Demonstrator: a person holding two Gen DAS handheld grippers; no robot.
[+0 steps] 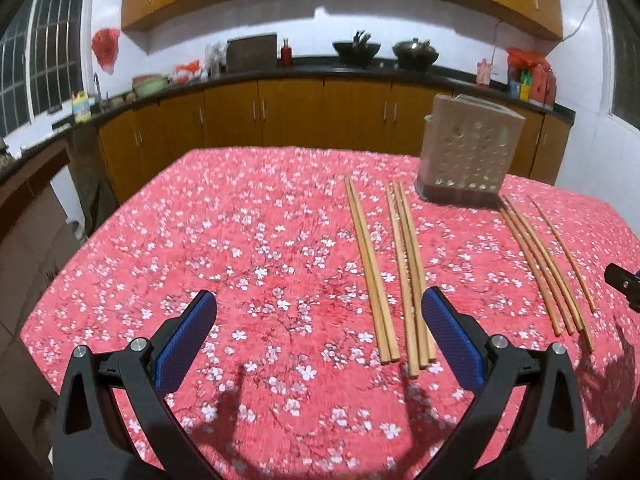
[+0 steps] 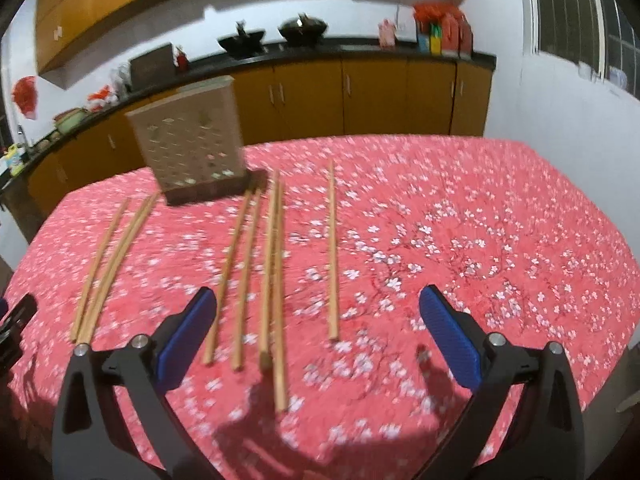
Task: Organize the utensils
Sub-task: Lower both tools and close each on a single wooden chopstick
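Several wooden chopsticks lie in groups on the red floral tablecloth (image 1: 200,240). In the left wrist view a pair (image 1: 370,268) and a bundle of three (image 1: 408,272) lie ahead, with more chopsticks (image 1: 540,268) to the right. A perforated beige chopstick holder (image 1: 470,152) stands upright behind them; it also shows in the right wrist view (image 2: 192,148). My left gripper (image 1: 320,308) is open and empty above the cloth. My right gripper (image 2: 318,308) is open and empty above several chopsticks (image 2: 276,280); a single chopstick (image 2: 332,256) lies to their right.
Wooden kitchen cabinets (image 1: 280,116) with a dark countertop run behind the table, holding woks (image 1: 356,52) and bottles. The other gripper's tip shows at the right edge (image 1: 624,284) of the left wrist view. The table edge is near the front.
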